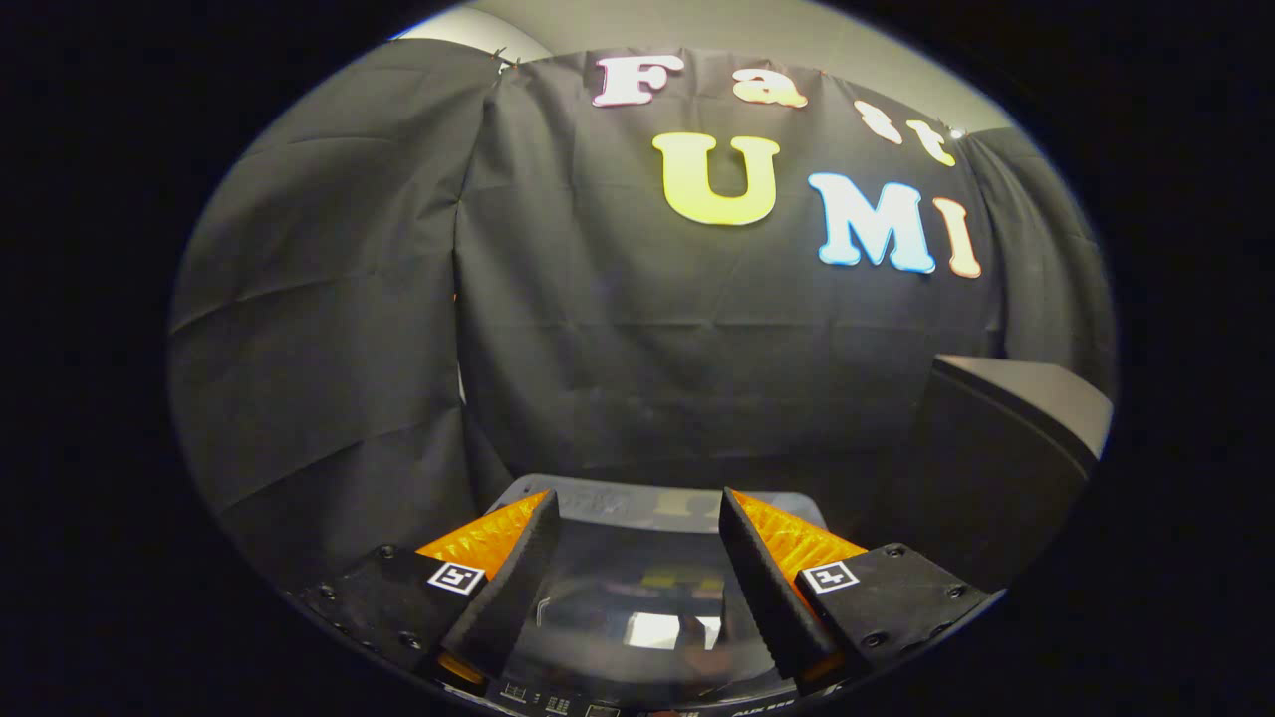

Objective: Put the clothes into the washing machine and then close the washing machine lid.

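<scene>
The washing machine's lid (637,588) lies flat and closed below my gripper (637,513), a dark glossy pane with a pale rim at its far edge that mirrors the room lights. My two fingers stand wide apart above it, open, with nothing between them. A strip of buttons (558,702) on the machine's control panel shows at the near edge, under the fingers. I see no clothes anywhere around the machine.
The booth's black cloth wall (697,349) hangs right behind the machine. A dark box-like object with a pale top (1026,398) stands to the right of the machine, higher than the lid.
</scene>
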Demonstrator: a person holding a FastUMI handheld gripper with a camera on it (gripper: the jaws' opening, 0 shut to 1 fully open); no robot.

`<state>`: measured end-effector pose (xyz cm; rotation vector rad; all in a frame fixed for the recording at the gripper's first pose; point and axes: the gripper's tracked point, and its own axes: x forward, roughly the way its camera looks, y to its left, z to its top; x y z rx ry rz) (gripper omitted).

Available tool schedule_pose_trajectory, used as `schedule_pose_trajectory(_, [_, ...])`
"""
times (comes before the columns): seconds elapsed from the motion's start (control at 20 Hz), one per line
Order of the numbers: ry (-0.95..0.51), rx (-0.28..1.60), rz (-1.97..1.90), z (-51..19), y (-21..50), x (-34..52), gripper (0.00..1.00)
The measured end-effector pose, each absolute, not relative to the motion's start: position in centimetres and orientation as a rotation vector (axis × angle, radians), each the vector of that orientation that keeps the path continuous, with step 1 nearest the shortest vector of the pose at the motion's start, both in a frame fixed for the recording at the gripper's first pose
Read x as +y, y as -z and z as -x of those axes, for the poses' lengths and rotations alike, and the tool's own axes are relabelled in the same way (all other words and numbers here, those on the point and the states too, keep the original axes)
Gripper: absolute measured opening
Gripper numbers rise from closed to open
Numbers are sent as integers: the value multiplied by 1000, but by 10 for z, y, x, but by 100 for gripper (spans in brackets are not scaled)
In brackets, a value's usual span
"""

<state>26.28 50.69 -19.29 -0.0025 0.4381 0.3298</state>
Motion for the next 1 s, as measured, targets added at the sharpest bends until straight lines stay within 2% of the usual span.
schedule_pose_trajectory(0.2, [-349,483,11,-242,212,509,100])
schedule_pose_trajectory(0.45, [-369,472,-15,-232,199,511,100])
schedule_pose_trajectory(1.0, [-421,291,-33,-188,77,434,99])
